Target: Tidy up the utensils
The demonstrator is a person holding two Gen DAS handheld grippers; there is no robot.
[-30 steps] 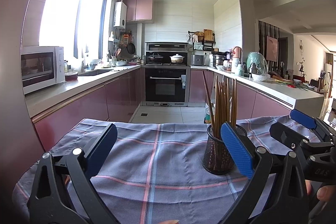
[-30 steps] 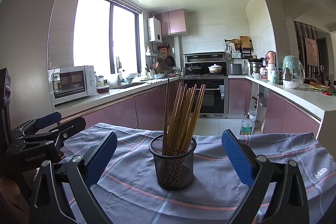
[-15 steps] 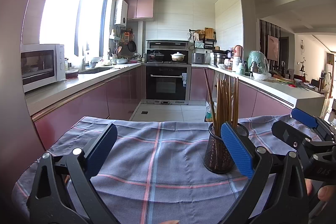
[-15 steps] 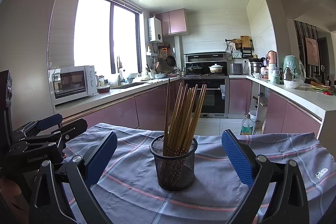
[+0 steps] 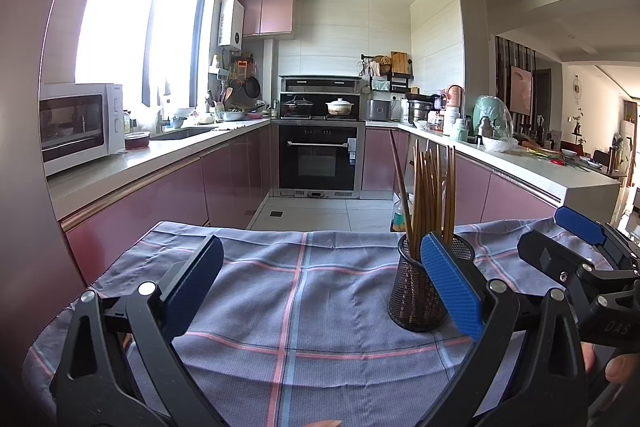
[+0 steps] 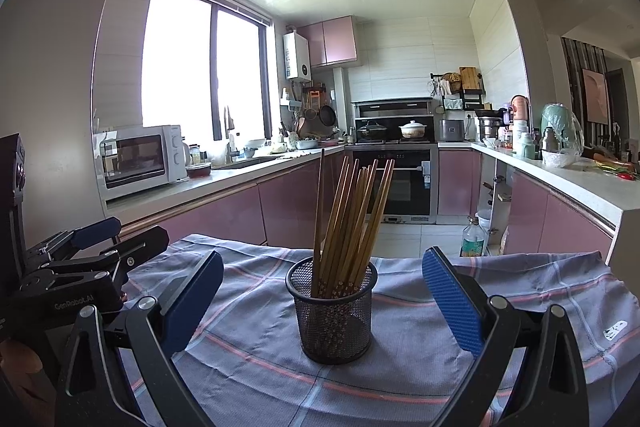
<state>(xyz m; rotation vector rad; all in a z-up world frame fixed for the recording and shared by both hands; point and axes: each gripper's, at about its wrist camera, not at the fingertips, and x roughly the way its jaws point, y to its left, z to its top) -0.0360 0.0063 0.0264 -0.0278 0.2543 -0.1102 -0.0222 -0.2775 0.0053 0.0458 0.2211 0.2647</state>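
The right gripper (image 6: 320, 301), jaws wide and empty like the left gripper (image 5: 320, 289), frames the mesh holder (image 6: 332, 311) of chopsticks (image 6: 348, 215) at frame centre; steady the holder without tipping it.

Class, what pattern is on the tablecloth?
The tablecloth is grey-blue with pink and blue checks, clearest in the left wrist view.

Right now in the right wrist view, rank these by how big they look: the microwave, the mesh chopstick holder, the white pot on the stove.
1. mesh chopstick holder and microwave: they look alike in size, and the holder sits much nearer the camera, so I won't rank them.
2. white pot: clearly smallest.
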